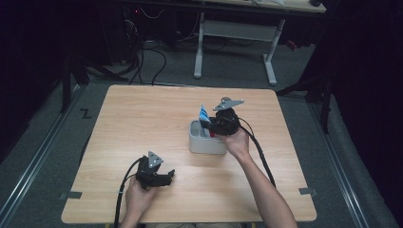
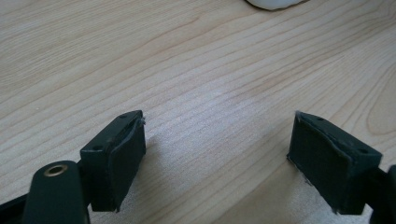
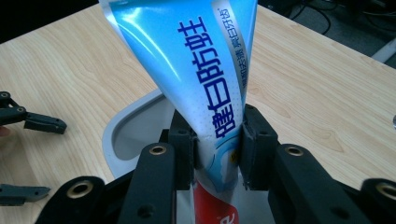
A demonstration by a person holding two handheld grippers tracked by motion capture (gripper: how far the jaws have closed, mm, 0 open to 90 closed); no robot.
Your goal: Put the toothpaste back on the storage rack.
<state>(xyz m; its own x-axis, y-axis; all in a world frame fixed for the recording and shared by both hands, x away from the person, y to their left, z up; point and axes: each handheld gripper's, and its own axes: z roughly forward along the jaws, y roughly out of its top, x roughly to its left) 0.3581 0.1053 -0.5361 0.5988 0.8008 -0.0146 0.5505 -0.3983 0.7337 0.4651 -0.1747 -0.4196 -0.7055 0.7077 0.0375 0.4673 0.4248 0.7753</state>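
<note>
Left side: the left tongs [image 1: 165, 176] rest low on the light wooden counter [image 1: 142, 118] near the front edge, jaws wide apart with nothing between them; in the left gripper view bare wood grain lies between the pads [image 2: 126, 158]. Centre-right: a grey rounded plastic bin [image 1: 199, 142] sits on the counter. The right tongs [image 1: 209, 126] are clamped on a blue-and-white toothpaste tube with a red lower band [image 3: 205, 79], which stands nearly upright, its lower end down inside the bin and its flat crimped end leaning away above the rim [image 3: 121, 126]. Judgement: the step in hand appears to be seating the tube in the bin or lifting it out. To do it well, keep the tube vertical, clear the rim, and hold the soft body firmly without crushing it. The bin may slide; the idle tongs could steady it. Surroundings: a grey floor, a white-legged desk frame [image 1: 237, 42] and loose cables [image 1: 147, 57] beyond, in a dark room.
</note>
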